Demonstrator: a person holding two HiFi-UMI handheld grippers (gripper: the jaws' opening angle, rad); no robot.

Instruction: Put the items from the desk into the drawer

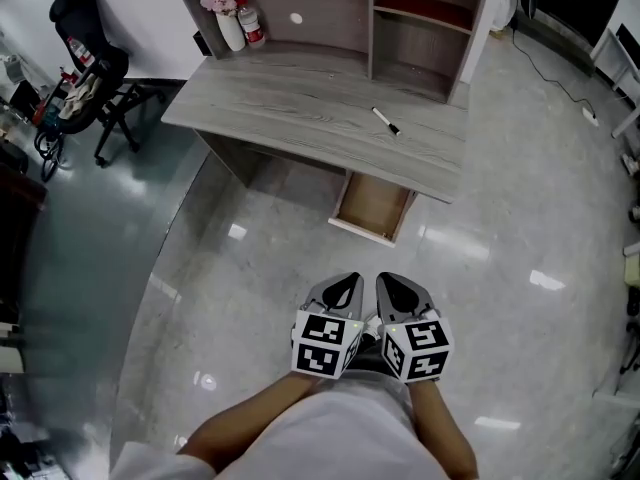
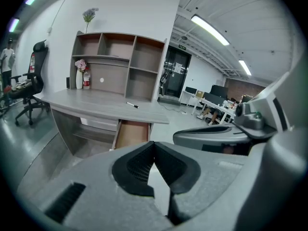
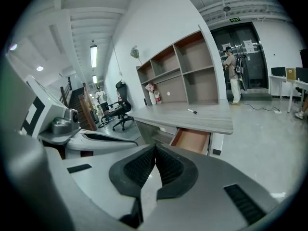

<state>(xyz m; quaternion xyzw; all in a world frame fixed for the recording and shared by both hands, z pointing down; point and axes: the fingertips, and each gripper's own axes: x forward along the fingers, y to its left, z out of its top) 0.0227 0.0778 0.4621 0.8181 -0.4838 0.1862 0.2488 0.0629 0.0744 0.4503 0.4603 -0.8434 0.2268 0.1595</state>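
A black-and-white marker pen lies on the grey wooden desk, right of its middle; the pen shows small in both gripper views. Under the desk's right end a wooden drawer stands pulled out, with nothing visible in it. My left gripper and right gripper hang side by side over the floor, well short of the desk. Both are shut with tips touching and hold nothing.
A hutch of open shelves sits on the desk's back. A white vase with flowers and a red-labelled bottle stand at its left end. A black office chair is left of the desk. Glossy floor lies between.
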